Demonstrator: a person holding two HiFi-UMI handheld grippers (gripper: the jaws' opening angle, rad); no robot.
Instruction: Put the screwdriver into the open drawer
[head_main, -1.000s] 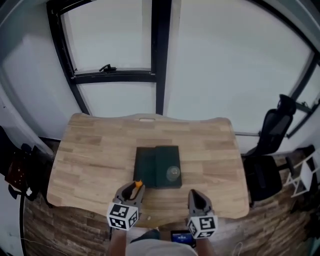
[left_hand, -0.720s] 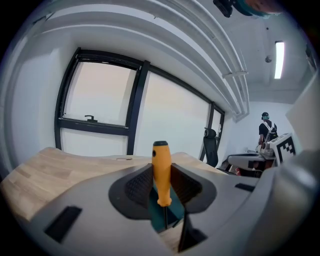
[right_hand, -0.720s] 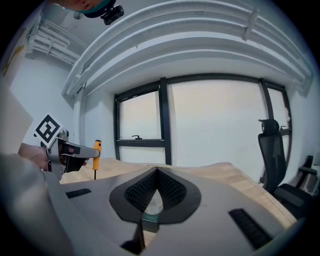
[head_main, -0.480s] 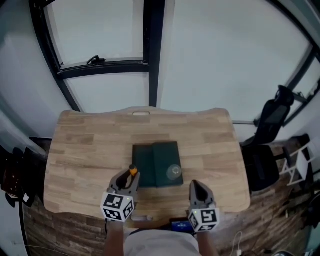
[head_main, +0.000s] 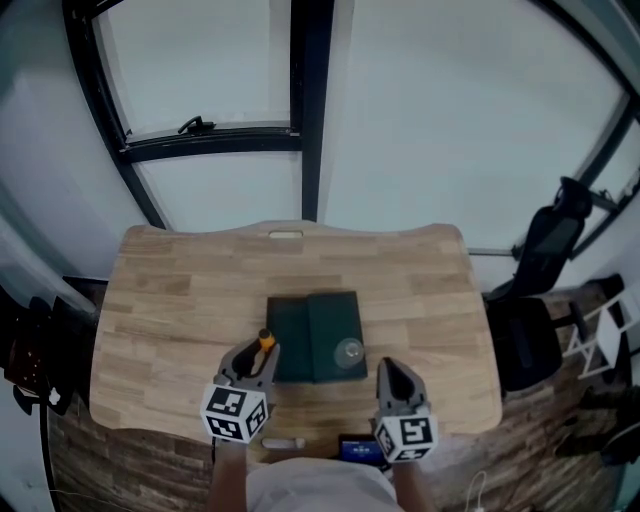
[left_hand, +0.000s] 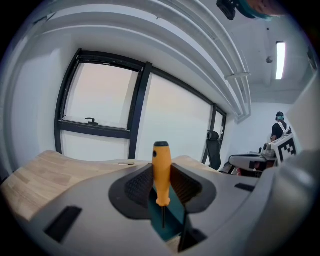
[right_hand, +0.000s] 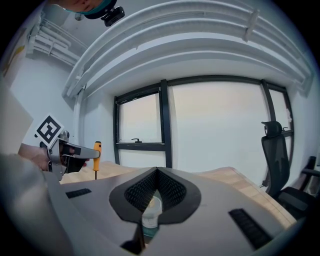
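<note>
Left gripper (left_hand: 160, 186) clamps the screwdriver (left_hand: 161, 165) upright by its smooth orange handle (thin dark shaft below), over the wooden table (head_main: 170, 310), near the dark green box (head_main: 300, 330). Right gripper (right_hand: 156, 191), its ribbed jaws together, holds nothing.

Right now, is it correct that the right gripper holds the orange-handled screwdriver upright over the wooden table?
No, it is the left gripper that holds the orange-handled screwdriver upright over the wooden table; the left gripper view shows it between those jaws.
</note>
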